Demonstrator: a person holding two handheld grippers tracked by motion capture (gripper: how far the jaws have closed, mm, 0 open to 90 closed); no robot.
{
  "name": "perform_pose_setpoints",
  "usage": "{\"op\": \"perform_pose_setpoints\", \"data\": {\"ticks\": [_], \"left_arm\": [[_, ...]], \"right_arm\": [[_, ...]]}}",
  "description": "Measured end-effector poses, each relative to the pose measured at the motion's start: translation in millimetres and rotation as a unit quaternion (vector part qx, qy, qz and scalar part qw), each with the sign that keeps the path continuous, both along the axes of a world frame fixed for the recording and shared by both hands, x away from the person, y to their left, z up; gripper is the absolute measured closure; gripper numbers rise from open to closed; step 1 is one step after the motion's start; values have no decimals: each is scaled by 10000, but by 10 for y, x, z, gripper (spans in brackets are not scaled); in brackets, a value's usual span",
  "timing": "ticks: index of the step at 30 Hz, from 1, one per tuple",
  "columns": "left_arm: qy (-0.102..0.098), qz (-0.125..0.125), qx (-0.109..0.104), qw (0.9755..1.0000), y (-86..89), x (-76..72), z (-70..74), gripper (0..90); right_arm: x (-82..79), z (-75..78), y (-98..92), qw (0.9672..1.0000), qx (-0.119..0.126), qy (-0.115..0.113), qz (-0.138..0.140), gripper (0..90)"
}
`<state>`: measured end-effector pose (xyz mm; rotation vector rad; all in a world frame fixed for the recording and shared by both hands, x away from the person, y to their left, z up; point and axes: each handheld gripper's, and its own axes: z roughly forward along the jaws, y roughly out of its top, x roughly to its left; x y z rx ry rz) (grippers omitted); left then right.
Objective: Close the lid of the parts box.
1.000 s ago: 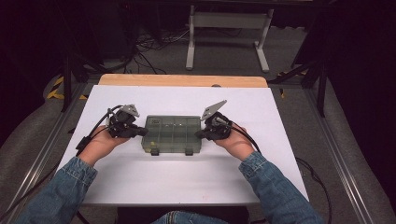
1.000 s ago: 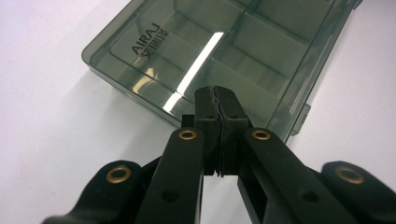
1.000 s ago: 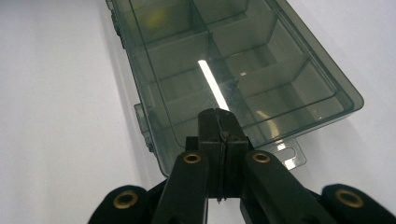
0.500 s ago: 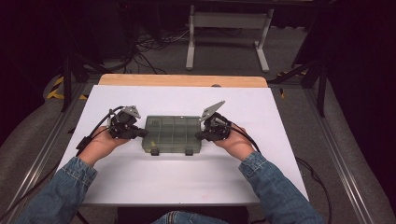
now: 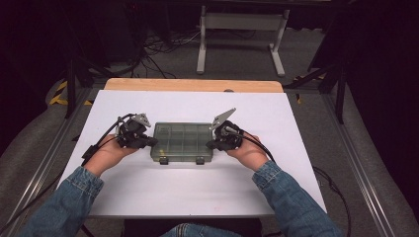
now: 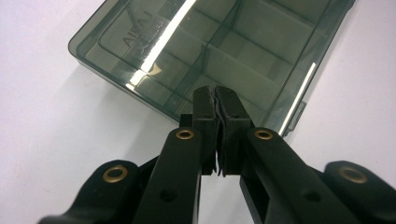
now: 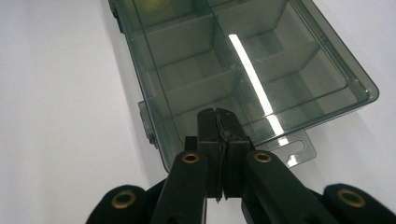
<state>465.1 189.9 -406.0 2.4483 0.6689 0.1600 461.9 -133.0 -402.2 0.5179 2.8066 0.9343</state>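
Although the smoky plastic box (image 5: 183, 142) lay closed in the middle of the white table (image 5: 296, 128) just as it had a second before, nothing around it had shifted. The left gripper (image 5: 148, 142) and right gripper (image 5: 211, 145) stayed at its two short ends, both clenched on nothing, so opening it had likely not yet begun.

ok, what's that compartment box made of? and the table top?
Compartment box: looks like smoky translucent hard plastic, glossy; dividers show through the lid, and light streaks reflect off it. Table top: matte white, no glare; probably laminate or a sheet, can't tell which.
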Motion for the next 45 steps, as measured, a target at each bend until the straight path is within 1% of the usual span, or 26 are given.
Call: {"op": "perform_pose_setpoints", "data": {"ticks": [4,6,7,9,10,11,13,14,15,16,18,20,22,23,26,27,28,30,32,35,36,40,42,43,44,45], "left_arm": [[17,26,-92,10000,6,-2,19,835],[-48,7,-109,9999,10,-22,50,799],[-106,5,-168,9998,11,-41,66,780],[-183,10,-186,9997,19,-69,98,701],[-202,33,-241,9995,22,-83,111,654],[-232,44,-279,9993,27,-95,124,621],[-257,46,-392,9989,31,-118,146,525],[-228,25,-439,9988,33,-133,160,474],[-286,30,-539,9981,32,-153,176,426],[-305,27,-596,9978,33,-163,187,340],[-336,-3,-711,9969,38,-183,215,282],[-382,-9,-860,9956,38,-205,244,200],[-450,-29,-1052,9934,42,-221,275,145],[-485,-37,-1132,9924,45,-235,290,115],[-605,6,-1197,9910,67,-285,339,44],[-665,13,-1237,9901,72,-296,345,27],[-734,38,-1307,9887,86,-316,352,17],[-771,81,-1457,9863,123,-349,364,8],[-828,112,-1611,9834,162,-383,370,2],[-972,221,-1709,9802,217,-448,381,2],[-1027,250,-1768,9786,238,-475,381,2],[-1203,359,-1912,9735,301,-584,348,2],[-1241,419,-2012,9707,333,-643,321,3],[-1240,467,-2085,9690,357,-675,302,3],[-1259,506,-2159,9669,374,-701,282,3],[-1269,506,-2168,9666,388,-718,269,3]], "right_arm": [[3,11,-8,10000,50,36,-56,867],[-3,33,-18,9999,120,20,-78,843],[-8,50,-25,9998,162,1,-74,819],[-17,86,-40,9996,272,-39,-93,762],[-20,102,-48,9994,334,-47,-103,730],[-26,117,-56,9991,390,-65,-120,687],[-44,148,-73,9983,511,-171,-215,558],[-51,163,-83,9978,589,-199,-241,499],[-62,179,-92,9972,654,-226,-269,434],[-83,202,-105,9964,726,-316,-305,356],[-106,226,-120,9954,797,-407,-330,298],[-137,257,-143,9942,898,-489,-334,247],[-166,289,-170,9931,1011,-500,-331,215],[-180,304,-183,9926,1039,-544,-330,203],[-232,348,-228,9907,1130,-675,-341,160],[-248,358,-242,9902,1157,-703,-355,145],[-258,365,-253,9897,1177,-726,-362,129],[-285,381,-287,9883,1260,-780,-366,98],[-315,391,-324,9864,1365,-836,-366,67],[-380,400,-381,9839,1488,-929,-348,41],[-398,403,-395,9833,1515,-954,-342,36],[-495,394,-494,9780,1754,-1072,-356,33],[-540,378,-548,9763,1800,-1134,-403,30],[-563,368,-578,9750,1838,-1176,-415,30],[-596,356,-618,9730,1896,-1250,-419,33],[-626,348,-650,9713,1938,-1313,-413,35]]}}
